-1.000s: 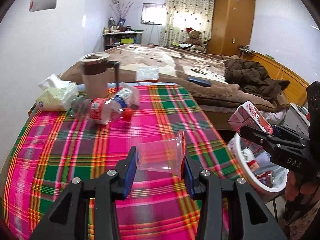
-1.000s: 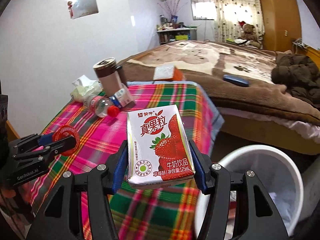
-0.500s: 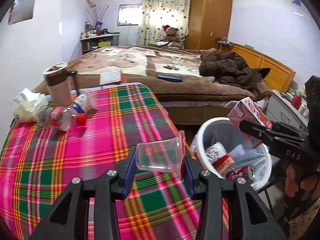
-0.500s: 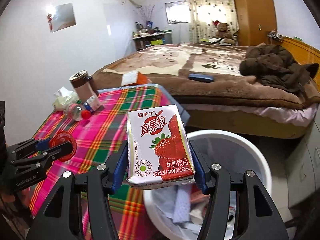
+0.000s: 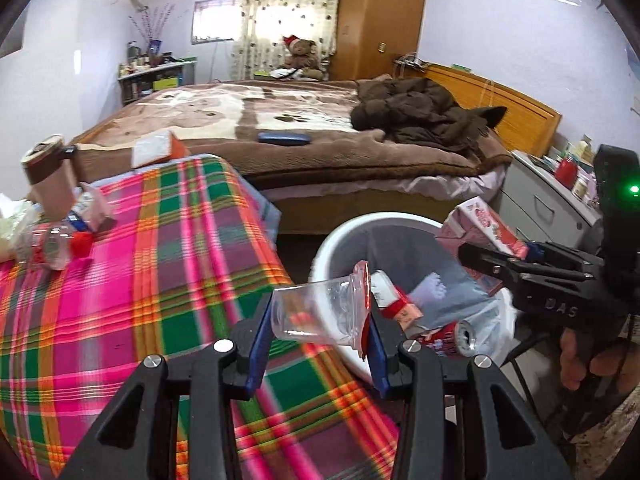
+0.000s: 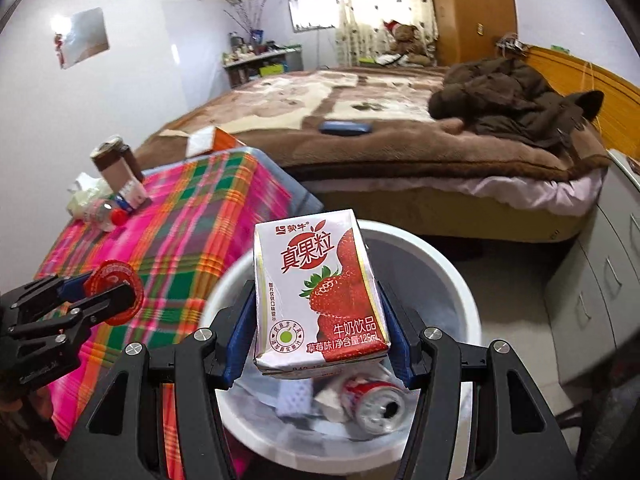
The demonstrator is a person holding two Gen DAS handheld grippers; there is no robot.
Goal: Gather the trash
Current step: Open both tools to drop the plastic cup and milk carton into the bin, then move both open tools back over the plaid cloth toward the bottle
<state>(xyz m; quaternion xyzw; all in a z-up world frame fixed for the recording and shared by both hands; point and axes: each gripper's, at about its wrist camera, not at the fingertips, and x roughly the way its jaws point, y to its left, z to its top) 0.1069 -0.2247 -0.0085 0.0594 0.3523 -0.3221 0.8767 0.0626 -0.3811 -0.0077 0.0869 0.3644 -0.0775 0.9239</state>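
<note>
Right wrist view: we find the right gripper (image 6: 316, 344) clamped on a strawberry milk carton (image 6: 320, 292) above the bin (image 6: 460, 280), which already holds trash. The left gripper (image 5: 316, 340) grips a clear plastic cup (image 5: 320, 312) over the bin's near rim; a bottle (image 5: 52, 244) remains on the surface (image 5: 160, 280) beside the bin.

This is a bedroom in a lived-in home. A wide bed (image 5: 304, 120) under a brown patterned blanket fills the middle of the room, with a crumpled brown coat (image 5: 420, 116) thrown on it and a teddy bear (image 5: 298, 54) (wearing a red hat) at its far end. A tall wooden wardrobe (image 5: 380, 16) stands beside a curtained window (image 5: 280, 12), a cluttered shelf (image 5: 156, 76) lines the far wall, and a small table (image 5: 160, 240) wears a bright plaid cloth.
</note>
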